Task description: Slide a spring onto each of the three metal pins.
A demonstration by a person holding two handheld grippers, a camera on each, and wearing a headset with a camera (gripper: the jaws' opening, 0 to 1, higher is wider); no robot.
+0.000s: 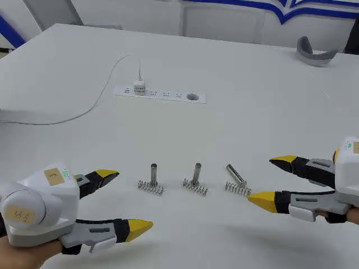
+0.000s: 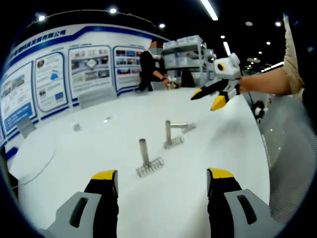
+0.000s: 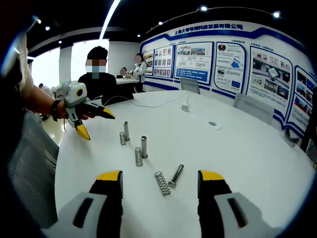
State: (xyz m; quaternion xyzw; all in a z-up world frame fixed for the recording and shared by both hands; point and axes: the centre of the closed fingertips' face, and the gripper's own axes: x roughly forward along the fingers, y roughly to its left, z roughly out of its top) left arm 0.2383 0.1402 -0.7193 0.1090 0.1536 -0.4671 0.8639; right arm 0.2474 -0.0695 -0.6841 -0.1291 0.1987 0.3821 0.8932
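The white table [image 1: 235,84] carries all the parts in a short row, and none of the three assemblies is made yet. The left gripper [image 1: 132,199] hovers low near the person, its jaws spread wide and holding nothing. The right gripper [image 1: 262,179] hangs just beside the far end of the row, also gaping and empty.

Between them, the left-hand pin [image 1: 153,172] and the middle pin [image 1: 197,172] stand upright, while the right-hand pin [image 1: 236,175] lies on its side. Each has a loose spring lying flat on the table at its base: the left-hand spring [image 1: 151,186], the middle spring [image 1: 195,187] and the right-hand spring [image 1: 238,188].

By this layout the whole job is still ahead: three springs to pick up and thread, and the fallen pin probably needs holding or standing up first.
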